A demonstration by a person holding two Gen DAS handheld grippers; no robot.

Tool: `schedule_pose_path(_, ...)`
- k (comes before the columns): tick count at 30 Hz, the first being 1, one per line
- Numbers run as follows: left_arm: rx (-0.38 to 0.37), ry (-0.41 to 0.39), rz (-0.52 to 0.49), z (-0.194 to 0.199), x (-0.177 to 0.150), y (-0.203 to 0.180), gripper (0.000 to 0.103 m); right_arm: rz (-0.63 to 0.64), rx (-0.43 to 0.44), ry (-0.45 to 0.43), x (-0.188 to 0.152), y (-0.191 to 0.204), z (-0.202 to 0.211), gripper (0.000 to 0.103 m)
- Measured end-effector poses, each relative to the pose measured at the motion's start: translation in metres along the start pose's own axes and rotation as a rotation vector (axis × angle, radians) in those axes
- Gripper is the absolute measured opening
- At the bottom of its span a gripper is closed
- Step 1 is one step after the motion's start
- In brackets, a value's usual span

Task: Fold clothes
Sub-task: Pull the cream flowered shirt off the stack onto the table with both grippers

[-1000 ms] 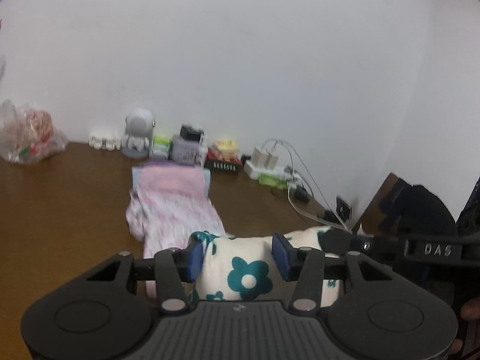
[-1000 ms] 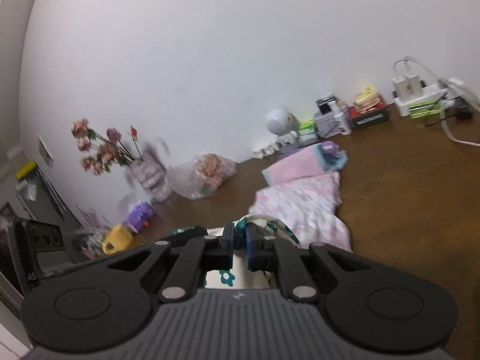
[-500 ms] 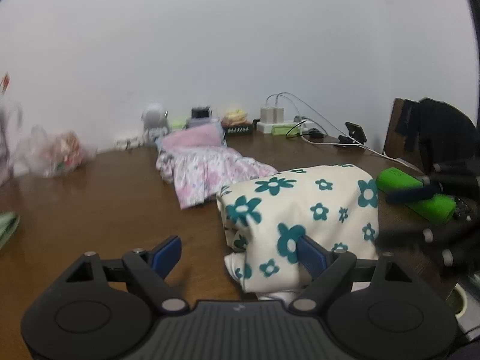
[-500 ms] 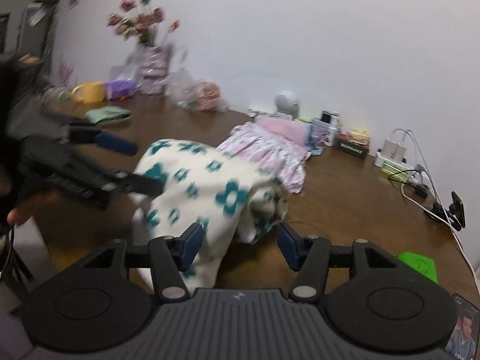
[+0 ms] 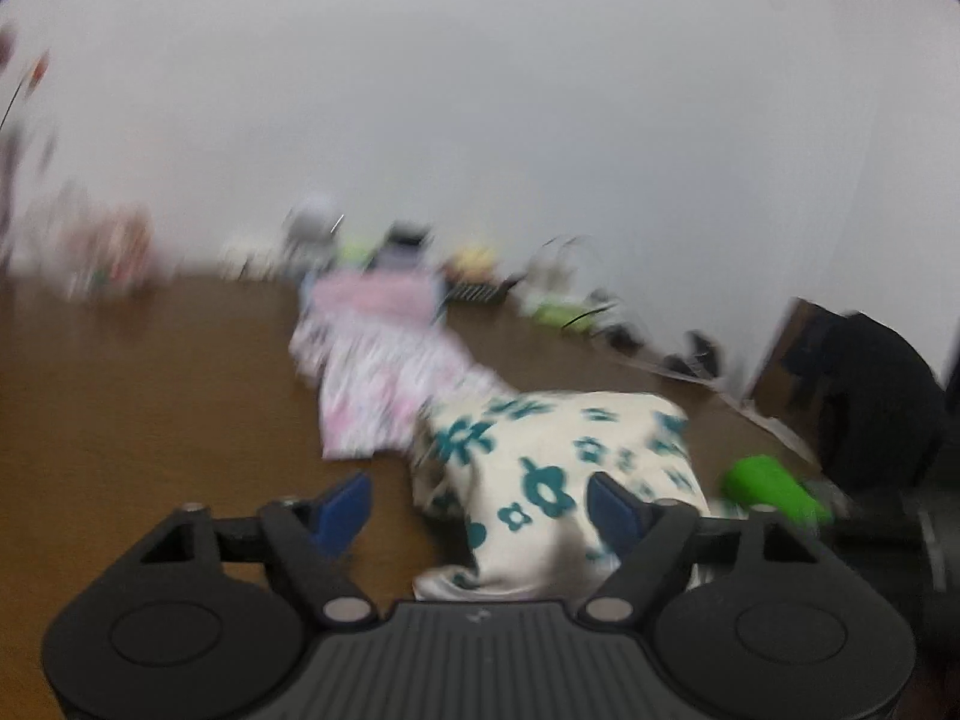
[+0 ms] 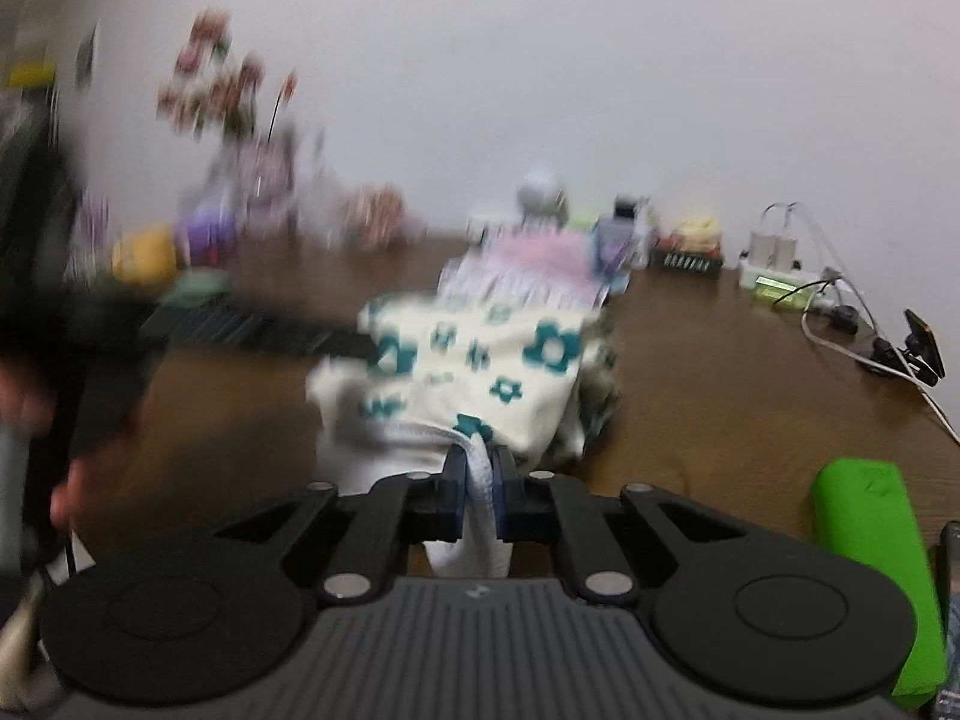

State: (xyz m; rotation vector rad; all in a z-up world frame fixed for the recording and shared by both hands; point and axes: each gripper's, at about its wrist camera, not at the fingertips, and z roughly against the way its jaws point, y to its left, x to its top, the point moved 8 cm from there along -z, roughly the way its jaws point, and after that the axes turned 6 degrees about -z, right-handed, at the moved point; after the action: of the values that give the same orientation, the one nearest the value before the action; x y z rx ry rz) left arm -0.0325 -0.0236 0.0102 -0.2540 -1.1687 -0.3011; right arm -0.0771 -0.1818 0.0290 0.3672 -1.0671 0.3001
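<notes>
Brown wooden table (image 5: pixel 150 420) runs back to a plain white wall, both views blurred w/ motion. Cream garment w/ teal flowers (image 5: pixel 558 456) lies bunched in a heap near the front edge of the table, just in front of a pink patterned garment (image 5: pixel 384 378) that stretches back toward the wall & touches it at the far side. Left gripper (image 5: pixel 480 510) has its jaws spread wide: blue pads far apart, left pad over bare table, right pad in front of the floral heap, so the near left part of the heap sits between the jaws; can't tell if the right pad touches cloth. Right gripper (image 6: pixel 478 474) has jaws nearly together, pinching a white hem or edge strip of the floral garment (image 6: pixel 474 360); the strip runs down between the pads & the rest of the heap lies straight ahead of the fingers on the table. From the right wrist view the left gripper (image 6: pixel 258 336) shows as a dark blur at the heap's left side. Green object (image 6: pixel 870 570) lies right of the heap near the table's front edge. Small clutter, chargers (image 6: pixel 774 252) & cables sit along the wall; blurred flowers in a vase (image 6: pixel 240 120) stand at far left.
</notes>
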Motion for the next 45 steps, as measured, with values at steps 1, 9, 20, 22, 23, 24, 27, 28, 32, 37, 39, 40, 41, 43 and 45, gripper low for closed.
schedule_pose_path(1,0.009,-0.02,-0.046,0.009,-0.001,-0.006,0.087,-0.026,0.009,-0.015,0.006,-0.005,0.006,0.008)
schedule_pose_path(9,0.202,0.026,-0.25,0.006,-0.033,-0.044,0.087,-0.09,0.081,-0.026,0.023,-0.011,0.021,0.007)
schedule_pose_path(20,0.245,0.125,-0.192,-0.017,-0.039,-0.034,0.01,0.026,-0.127,0.059,-0.008,-0.026,0.007,0.008)
schedule_pose_path(22,0.204,0.109,-0.187,-0.015,-0.034,-0.045,0.009,0.062,-0.161,0.068,-0.017,-0.024,0.001,0.011)
schedule_pose_path(23,0.191,0.096,-0.201,-0.012,-0.031,-0.052,0.009,0.085,-0.182,0.058,-0.02,-0.021,0.0,0.012)
schedule_pose_path(24,0.179,0.087,-0.216,-0.01,-0.028,-0.058,0.009,0.119,-0.2,0.046,-0.023,-0.017,-0.002,0.015)
schedule_pose_path(27,0.157,0.073,-0.247,0.0,-0.023,-0.071,0.008,0.242,-0.25,0.004,-0.033,0.0,-0.008,0.022)
schedule_pose_path(28,0.157,0.074,-0.253,0.001,-0.022,-0.073,0.008,0.264,-0.264,0.005,-0.037,0.002,-0.013,0.022)
schedule_pose_path(32,0.202,0.095,-0.279,0.0,-0.03,-0.069,0.011,0.263,-0.285,0.018,-0.047,-0.002,-0.024,0.018)
schedule_pose_path(37,0.273,0.13,-0.336,-0.006,-0.052,-0.059,0.054,0.221,-0.306,-0.017,-0.039,-0.017,-0.012,0.013)
schedule_pose_path(39,0.268,0.139,-0.335,-0.005,-0.057,-0.059,0.055,0.213,-0.314,-0.013,-0.038,-0.023,-0.011,0.013)
schedule_pose_path(40,0.271,0.143,-0.335,-0.005,-0.058,-0.058,0.055,0.22,-0.324,-0.005,-0.041,-0.024,-0.013,0.013)
schedule_pose_path(41,0.281,0.146,-0.334,-0.004,-0.059,-0.055,0.055,0.226,-0.334,0.001,-0.043,-0.025,-0.015,0.014)
schedule_pose_path(43,0.287,0.149,-0.318,-0.001,-0.06,-0.047,0.055,0.24,-0.346,0.006,-0.047,-0.026,-0.015,0.016)
schedule_pose_path(45,0.242,0.129,-0.29,0.005,-0.06,-0.042,0.055,0.249,-0.352,0.007,-0.05,-0.026,-0.014,0.02)
